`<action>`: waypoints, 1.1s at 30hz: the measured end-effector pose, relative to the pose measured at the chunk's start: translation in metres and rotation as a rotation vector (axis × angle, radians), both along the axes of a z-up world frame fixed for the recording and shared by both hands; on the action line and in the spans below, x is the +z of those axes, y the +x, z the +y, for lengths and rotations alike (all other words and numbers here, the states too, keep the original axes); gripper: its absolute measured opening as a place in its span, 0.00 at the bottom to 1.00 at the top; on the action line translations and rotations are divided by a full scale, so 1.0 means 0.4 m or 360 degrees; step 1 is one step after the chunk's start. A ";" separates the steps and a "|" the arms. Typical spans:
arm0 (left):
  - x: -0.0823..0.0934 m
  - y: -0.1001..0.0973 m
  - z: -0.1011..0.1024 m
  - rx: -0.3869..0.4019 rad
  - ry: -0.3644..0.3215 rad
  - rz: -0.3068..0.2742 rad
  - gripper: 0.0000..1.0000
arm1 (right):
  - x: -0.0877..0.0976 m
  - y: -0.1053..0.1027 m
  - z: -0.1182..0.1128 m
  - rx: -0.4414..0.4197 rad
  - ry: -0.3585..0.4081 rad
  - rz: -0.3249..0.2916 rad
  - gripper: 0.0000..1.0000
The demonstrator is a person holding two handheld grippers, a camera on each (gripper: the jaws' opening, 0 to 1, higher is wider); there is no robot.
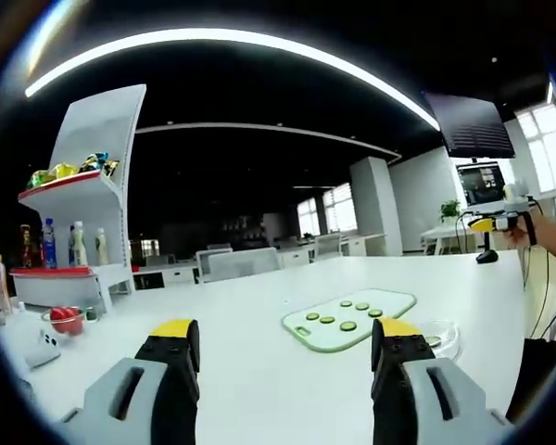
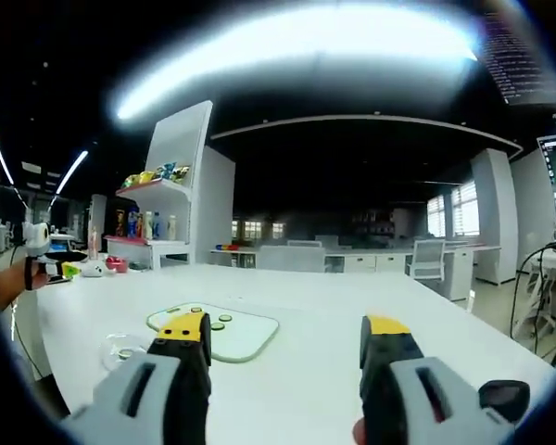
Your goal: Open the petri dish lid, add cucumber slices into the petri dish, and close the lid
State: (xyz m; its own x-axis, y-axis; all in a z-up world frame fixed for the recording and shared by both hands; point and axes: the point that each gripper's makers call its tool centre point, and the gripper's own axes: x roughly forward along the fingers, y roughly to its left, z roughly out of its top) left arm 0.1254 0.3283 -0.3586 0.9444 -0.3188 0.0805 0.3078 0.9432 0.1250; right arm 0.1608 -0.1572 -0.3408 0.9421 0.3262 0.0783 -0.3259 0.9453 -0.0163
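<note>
Petri dish (image 1: 438, 334) beside board (image 1: 348, 317); no legible writing.

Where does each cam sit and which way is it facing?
Left gripper view: rides the left gripper, looks across the white table at the cutting board with cucumber slices; the person's hand holds the right gripper far right.
Right gripper view: rides the right gripper, jaws apart, faces the shelf.
Shared: table, board, petri dish.

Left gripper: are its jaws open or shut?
Open: the left gripper shows two yellow-tipped jaws standing wide apart, with bare white table between them, holding nothing.
</note>
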 end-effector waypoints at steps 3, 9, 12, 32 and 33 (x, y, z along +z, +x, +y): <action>-0.001 -0.004 0.002 0.0021 0.0007 0.0000 0.76 | -0.009 -0.002 -0.004 -0.0009 0.0001 0.0007 0.64; -0.001 -0.018 0.011 0.0055 -0.0041 -0.0006 0.76 | -0.024 -0.009 -0.009 -0.0020 0.0000 0.0026 0.64; -0.003 -0.020 0.019 0.0075 -0.0067 -0.0008 0.76 | -0.027 -0.015 -0.008 -0.0026 0.0005 0.0028 0.64; 0.002 -0.035 0.044 0.0151 -0.0085 -0.0034 0.76 | -0.007 -0.029 -0.013 -0.0059 0.0003 0.0006 0.64; 0.004 -0.035 0.045 0.0152 -0.0086 -0.0037 0.76 | -0.007 -0.029 -0.014 -0.0060 0.0003 0.0006 0.64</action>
State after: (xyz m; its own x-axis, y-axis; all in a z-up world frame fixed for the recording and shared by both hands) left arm 0.1113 0.3464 -0.3571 0.9679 -0.2220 0.1176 0.2137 0.9737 0.0791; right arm 0.1492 -0.1628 -0.3437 0.9541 0.2900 0.0754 -0.2898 0.9570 -0.0132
